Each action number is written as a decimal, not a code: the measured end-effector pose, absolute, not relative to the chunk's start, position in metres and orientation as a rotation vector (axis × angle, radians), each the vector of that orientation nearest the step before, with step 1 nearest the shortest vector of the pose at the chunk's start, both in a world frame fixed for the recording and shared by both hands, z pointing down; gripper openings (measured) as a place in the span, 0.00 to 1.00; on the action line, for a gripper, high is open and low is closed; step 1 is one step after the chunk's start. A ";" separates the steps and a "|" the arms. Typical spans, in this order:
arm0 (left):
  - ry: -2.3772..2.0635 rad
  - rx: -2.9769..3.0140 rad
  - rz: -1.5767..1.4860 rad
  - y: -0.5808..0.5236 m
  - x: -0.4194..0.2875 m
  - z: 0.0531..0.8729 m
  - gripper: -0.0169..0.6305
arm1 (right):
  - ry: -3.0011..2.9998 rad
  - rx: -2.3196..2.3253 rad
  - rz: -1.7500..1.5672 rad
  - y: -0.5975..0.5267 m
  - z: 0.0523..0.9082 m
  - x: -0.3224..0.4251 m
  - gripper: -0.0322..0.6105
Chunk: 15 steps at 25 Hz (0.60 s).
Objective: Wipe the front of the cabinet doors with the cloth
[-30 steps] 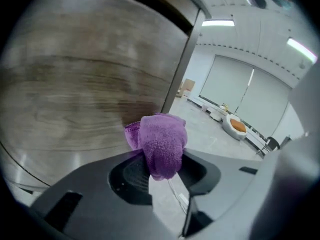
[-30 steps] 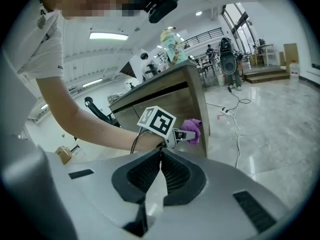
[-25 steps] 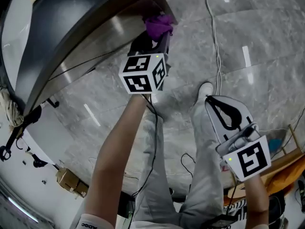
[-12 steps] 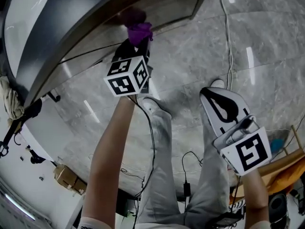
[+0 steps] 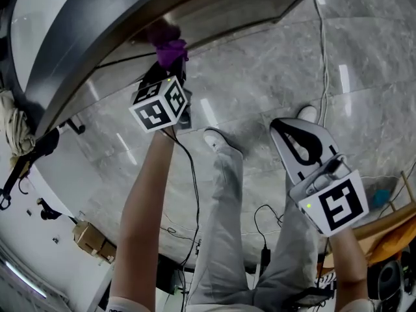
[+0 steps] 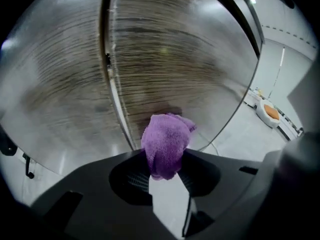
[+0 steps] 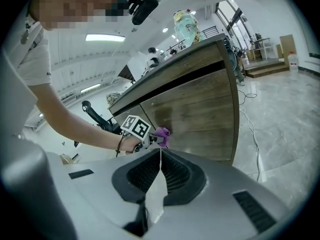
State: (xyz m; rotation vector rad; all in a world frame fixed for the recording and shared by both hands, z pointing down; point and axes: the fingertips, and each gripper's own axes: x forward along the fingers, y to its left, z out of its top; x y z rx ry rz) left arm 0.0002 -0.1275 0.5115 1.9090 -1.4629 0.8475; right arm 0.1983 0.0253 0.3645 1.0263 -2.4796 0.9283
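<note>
Head view, looking steeply down: a person in grey trousers stands facing a wood-grain cabinet (image 5: 214, 8) on a grey marble floor (image 5: 260, 77).

The person's left arm is stretched fwd toward the cabinet. It holds the left gripper (image 5: 170, 62), whose marker cube faces the camera. Its jaws are clamped on a bunched purple cloth (image 5: 166, 43), and the cloth sits against the cabinet front.

Left gripper view: the cloth sticks out past the jaw tips, on the door face. It is just right of the vertical seam (image 6: 114, 84) btwn two cabinet doors. The wood grain runs horizontally & looks smeared by blur.

The right gripper (image 5: 289, 132) hangs well back from the cabinet, beside the person's right leg. Its jaws are together w/ nothing btwn them, and they point toward the cabinet.

Right gripper view: the cabinet is seen at an angle, w/ a dark gap under its tabletop (image 7: 165, 64). A clear bottle (image 7: 186, 26) stands on that tabletop. Other items further back on it are too small to tell.

A white shoe (image 5: 218, 140) rests on the floor in front of the cabinet. A thin white cable (image 5: 323, 51) trails across the floor past the cabinet's right corner.
</note>
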 end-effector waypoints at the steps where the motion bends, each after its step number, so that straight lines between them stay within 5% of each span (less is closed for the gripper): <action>1: -1.477 1.893 0.858 -0.128 -0.007 0.511 0.24 | -2.487 1.025 0.927 0.024 0.362 0.196 0.10; 7: -1.499 1.911 0.949 -0.116 0.010 0.513 0.24 | -2.525 1.029 0.933 0.019 0.351 0.206 0.10; 15: -1.243 2.073 0.966 -0.109 0.181 0.550 0.24 | -2.465 1.080 0.996 0.028 0.372 0.292 0.10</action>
